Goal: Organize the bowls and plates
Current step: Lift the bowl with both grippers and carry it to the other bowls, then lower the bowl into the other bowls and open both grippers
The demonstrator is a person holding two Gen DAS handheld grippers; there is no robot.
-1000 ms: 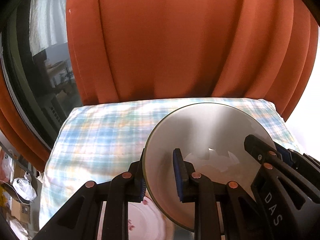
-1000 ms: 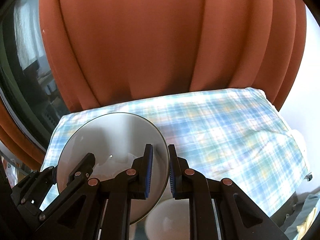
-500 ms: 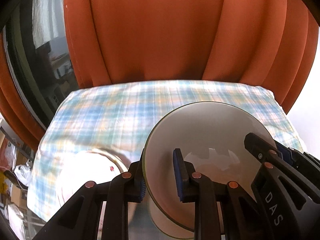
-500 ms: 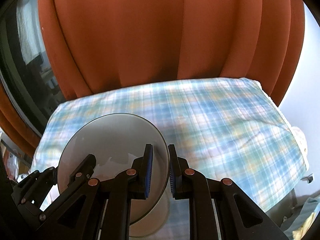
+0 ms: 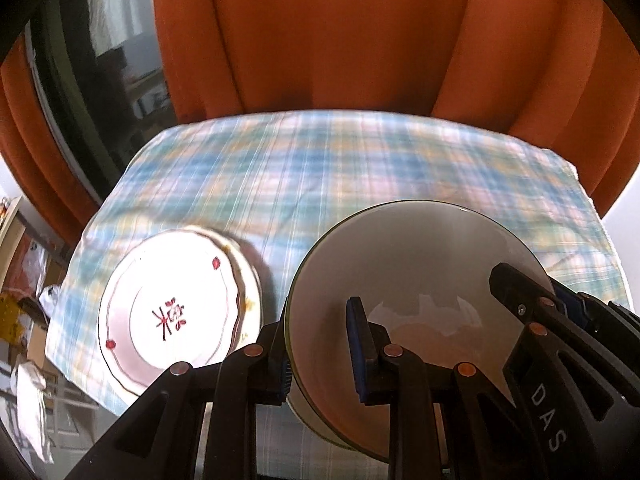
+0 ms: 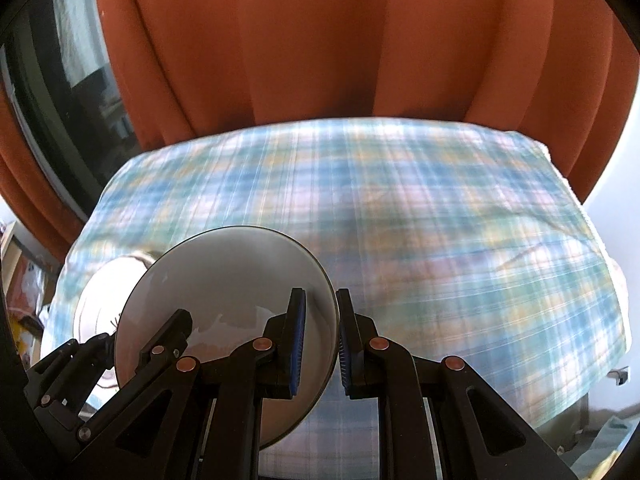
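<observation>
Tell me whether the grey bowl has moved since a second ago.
Yes. The grey bowl, clamped at opposite rims by both grippers, has moved nearer the checked tablecloth, lower against the orange curtain; the patterned plate now shows beside it.

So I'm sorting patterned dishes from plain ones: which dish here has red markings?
The scalloped white plate lying on the plaid tablecloth; the plain grey bowl gripped by both grippers has none.

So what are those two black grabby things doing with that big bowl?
Both are pinching one big plain grey-white bowl by its rim: the left gripper on one edge, the right gripper on the opposite edge. Each is shut on the rim, holding the bowl tilted over the blue plaid tablecloth. To the bowl's left, a white scalloped plate with red markings sits on the cloth.
</observation>
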